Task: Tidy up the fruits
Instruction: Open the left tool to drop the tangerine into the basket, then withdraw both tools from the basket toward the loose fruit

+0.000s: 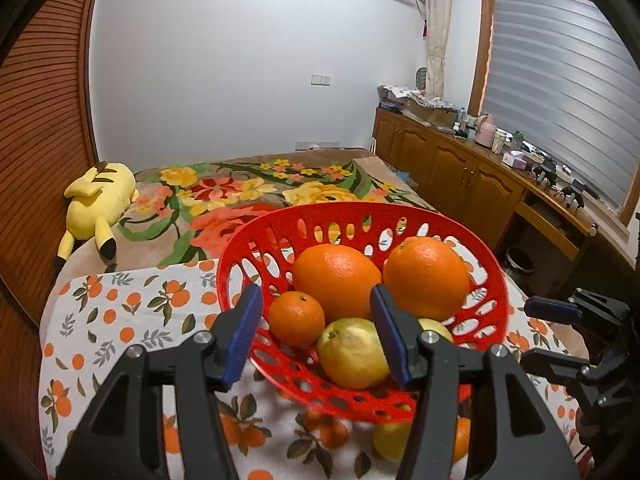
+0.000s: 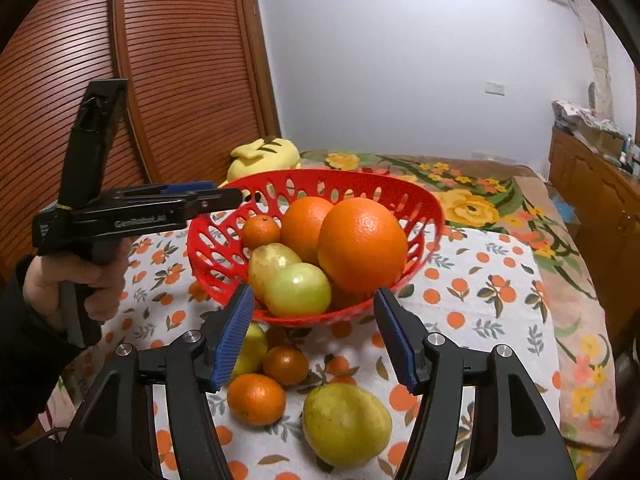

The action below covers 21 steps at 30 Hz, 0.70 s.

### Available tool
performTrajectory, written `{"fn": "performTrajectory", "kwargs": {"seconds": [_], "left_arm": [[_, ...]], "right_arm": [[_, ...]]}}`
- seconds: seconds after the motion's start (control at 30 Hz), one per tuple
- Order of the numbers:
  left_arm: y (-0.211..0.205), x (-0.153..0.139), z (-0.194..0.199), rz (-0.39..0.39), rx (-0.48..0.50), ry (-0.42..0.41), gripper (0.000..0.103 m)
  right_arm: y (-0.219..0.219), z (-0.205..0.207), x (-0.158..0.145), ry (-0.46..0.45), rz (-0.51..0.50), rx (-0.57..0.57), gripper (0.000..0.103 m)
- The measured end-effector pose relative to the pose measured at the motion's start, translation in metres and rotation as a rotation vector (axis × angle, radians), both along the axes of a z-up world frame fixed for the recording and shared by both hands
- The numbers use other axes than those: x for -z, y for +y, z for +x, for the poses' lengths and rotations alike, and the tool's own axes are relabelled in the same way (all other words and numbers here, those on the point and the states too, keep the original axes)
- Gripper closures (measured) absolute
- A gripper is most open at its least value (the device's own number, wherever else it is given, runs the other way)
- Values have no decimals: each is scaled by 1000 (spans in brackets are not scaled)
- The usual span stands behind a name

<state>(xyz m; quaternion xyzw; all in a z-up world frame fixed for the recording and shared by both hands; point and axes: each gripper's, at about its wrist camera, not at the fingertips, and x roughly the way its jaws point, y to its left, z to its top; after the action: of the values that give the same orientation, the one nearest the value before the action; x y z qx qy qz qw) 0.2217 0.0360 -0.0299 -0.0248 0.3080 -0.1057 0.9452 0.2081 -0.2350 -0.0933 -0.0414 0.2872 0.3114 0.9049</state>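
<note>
A red perforated basket [image 1: 360,210] [image 2: 320,178] stands on an orange-print cloth. It holds two large oranges [image 1: 338,276] [image 2: 362,246], a small mandarin [image 1: 296,318] and yellow-green pears [image 1: 352,354] [image 2: 298,290]. My left gripper [image 1: 318,334] hangs open over the basket's near rim, its pads touching no fruit. From the right wrist view the left gripper [image 2: 232,196] shows side-on at the basket's left rim, held by a hand [image 2: 76,280]. My right gripper [image 2: 316,334] [image 1: 540,336] is open and empty. Below it on the cloth lie two mandarins [image 2: 256,398], a pear [image 2: 346,424] and a half-hidden yellow fruit [image 2: 254,344].
A yellow plush toy [image 1: 100,200] lies on a floral blanket [image 1: 240,192] behind the basket. A slatted wooden door [image 2: 180,80] fills the left side. Wooden cabinets [image 1: 460,168] with cluttered tops run along the right wall under a window blind.
</note>
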Motion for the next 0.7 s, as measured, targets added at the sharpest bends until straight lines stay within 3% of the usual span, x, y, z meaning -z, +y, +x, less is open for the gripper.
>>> {"fn": "performTrajectory", "kwargs": {"seconds": [0.33,0.7], "left_arm": [[-11,-8,-42,1,13,-17,40],[-24,18,-83,-29,19,29,36]], "right_arm": [[-22,-22,11,8,-3,65,37],[-43,-30,40,79,-6,115,37]]}}
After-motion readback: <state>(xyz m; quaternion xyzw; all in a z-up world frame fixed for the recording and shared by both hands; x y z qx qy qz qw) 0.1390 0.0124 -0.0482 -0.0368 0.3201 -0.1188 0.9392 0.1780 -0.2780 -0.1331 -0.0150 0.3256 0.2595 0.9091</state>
